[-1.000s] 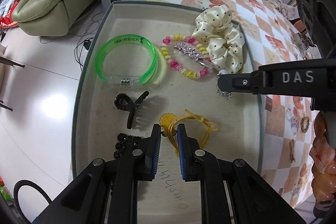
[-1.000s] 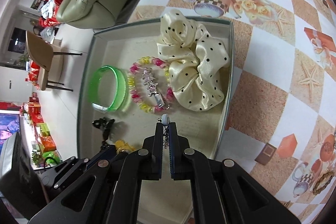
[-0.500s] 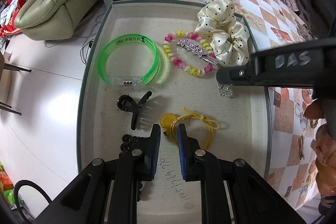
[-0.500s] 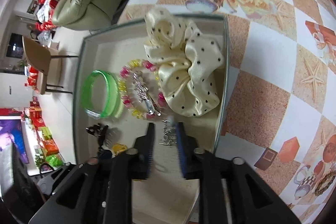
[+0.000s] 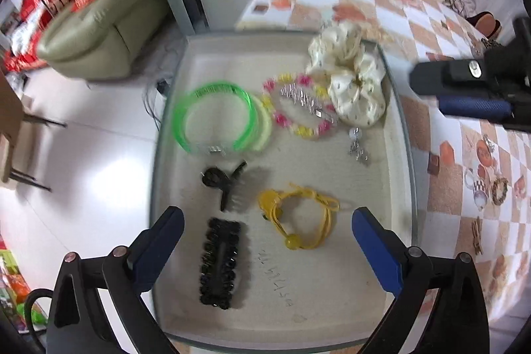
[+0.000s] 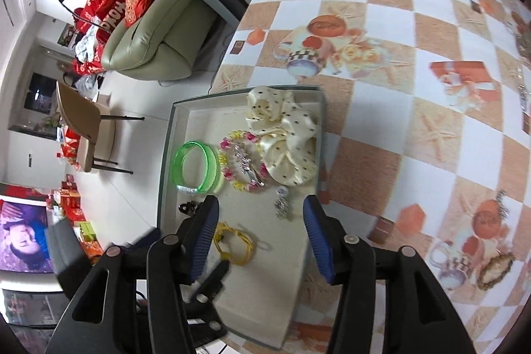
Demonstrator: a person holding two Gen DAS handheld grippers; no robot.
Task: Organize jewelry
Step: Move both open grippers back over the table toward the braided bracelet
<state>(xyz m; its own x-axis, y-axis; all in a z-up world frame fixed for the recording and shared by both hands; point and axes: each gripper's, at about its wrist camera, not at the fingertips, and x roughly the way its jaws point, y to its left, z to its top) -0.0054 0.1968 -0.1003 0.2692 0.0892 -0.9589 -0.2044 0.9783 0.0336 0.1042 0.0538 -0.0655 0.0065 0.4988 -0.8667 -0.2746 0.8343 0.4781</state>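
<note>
A shallow tray (image 5: 403, 175) holds the jewelry: a green bangle (image 5: 215, 118), a pink and yellow bead bracelet (image 5: 298, 115) with a silver clip, a cream dotted scrunchie (image 5: 351, 82), a silver earring (image 5: 358, 148), a black claw clip (image 5: 222, 184), a black beaded clip (image 5: 220, 264) and a yellow hair tie (image 5: 295, 218). My left gripper (image 5: 265, 241) is open and empty above the tray's near end. My right gripper (image 6: 262, 231) is open and empty above the tray; the earring (image 6: 282, 204) lies below it. The right gripper also shows in the left wrist view (image 5: 471, 92).
The tray sits at the corner of a table with a checkered orange and white cloth (image 6: 415, 121). More small jewelry (image 6: 494, 267) lies on the cloth at the right. A sofa (image 6: 156, 32) and a chair (image 6: 83, 128) stand on the floor beyond the table edge.
Both grippers opened and pulled back up from the tray. The right one let the silver earring go into the tray; the left one let go of the yellow hair tie.
</note>
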